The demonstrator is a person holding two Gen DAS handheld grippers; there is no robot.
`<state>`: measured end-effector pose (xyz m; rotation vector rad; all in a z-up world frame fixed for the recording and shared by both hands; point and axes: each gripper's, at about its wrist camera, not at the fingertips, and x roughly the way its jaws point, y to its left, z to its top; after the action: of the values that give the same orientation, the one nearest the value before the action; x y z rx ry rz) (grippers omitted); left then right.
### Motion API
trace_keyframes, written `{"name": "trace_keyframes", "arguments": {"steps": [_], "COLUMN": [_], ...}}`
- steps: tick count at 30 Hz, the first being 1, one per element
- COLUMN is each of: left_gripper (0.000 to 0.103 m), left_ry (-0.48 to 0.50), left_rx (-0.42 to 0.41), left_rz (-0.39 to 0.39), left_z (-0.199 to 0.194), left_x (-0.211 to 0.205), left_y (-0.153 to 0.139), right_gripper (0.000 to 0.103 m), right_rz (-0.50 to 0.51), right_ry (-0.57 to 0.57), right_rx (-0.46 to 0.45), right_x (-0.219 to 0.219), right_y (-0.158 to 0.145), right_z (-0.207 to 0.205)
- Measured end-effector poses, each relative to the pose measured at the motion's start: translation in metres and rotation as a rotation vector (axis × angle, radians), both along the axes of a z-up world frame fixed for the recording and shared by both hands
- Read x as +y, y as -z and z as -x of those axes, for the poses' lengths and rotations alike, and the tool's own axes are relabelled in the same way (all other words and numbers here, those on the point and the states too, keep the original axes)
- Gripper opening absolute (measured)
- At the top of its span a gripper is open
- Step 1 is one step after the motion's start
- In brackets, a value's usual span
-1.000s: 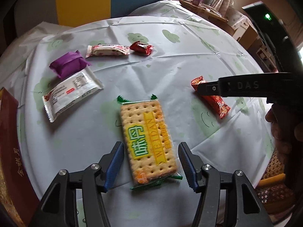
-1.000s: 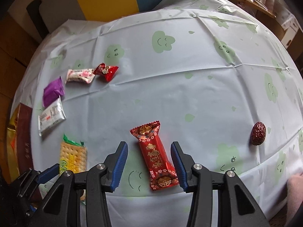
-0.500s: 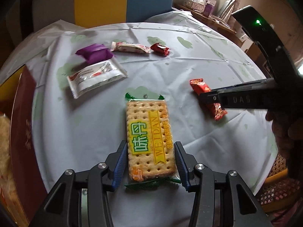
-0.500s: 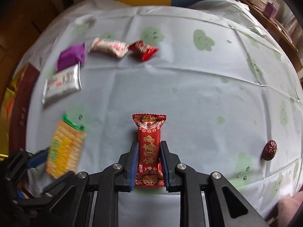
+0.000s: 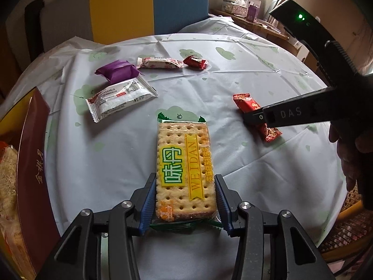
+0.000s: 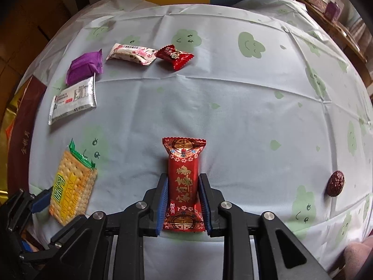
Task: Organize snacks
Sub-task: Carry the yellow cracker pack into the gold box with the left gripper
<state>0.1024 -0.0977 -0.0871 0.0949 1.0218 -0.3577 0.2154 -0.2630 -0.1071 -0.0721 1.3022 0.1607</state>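
Note:
My left gripper is shut on a yellow cracker pack with green ends, held just above the pale blue tablecloth. The pack also shows at lower left in the right wrist view. My right gripper is shut on a long red candy bar; in the left wrist view that bar sticks out of the black right gripper at the right.
At the far left lie a purple packet, a silver packet, a pink-white bar and a small red candy. A dark red box stands at the left table edge. A dark date lies at right.
Both grippers have closed: the left on the cracker pack, the right on the red candy bar. Both have lifted slightly and the views have pulled back from the table.

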Motion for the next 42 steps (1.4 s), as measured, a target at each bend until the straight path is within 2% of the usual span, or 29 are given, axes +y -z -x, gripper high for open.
{"name": "trace_keyframes", "arguments": {"steps": [9, 11, 25, 35, 42], "left_gripper": [0.047, 0.047, 0.047, 0.047, 0.047], "left_ry": [-0.042, -0.050, -0.080, -0.122, -0.228], "left_rx": [-0.022, -0.026, -0.038, -0.103, -0.144], "left_rz": [0.000, 0.023, 0.036, 0.082, 0.130], "left_z": [0.014, 0.019, 0.040, 0.055, 0.056], "left_x": [0.009, 0.012, 0.029, 0.055, 0.100], "left_y": [-0.005, -0.008, -0.015, -0.051, -0.079], "right_gripper": [0.025, 0.025, 0.025, 0.024, 0.024], "right_rz": [0.098, 0.123, 0.156, 0.232, 0.245], "right_ry": [-0.074, -0.095, -0.123, -0.194, -0.199], "right_rx": [-0.043, -0.054, -0.081, -0.133, -0.142], "right_x": [0.024, 0.030, 0.033, 0.048, 0.050], "right_y": [0.001, 0.002, 0.006, 0.006, 0.003], "right_z": [0.013, 0.016, 0.023, 0.037, 0.041]}}
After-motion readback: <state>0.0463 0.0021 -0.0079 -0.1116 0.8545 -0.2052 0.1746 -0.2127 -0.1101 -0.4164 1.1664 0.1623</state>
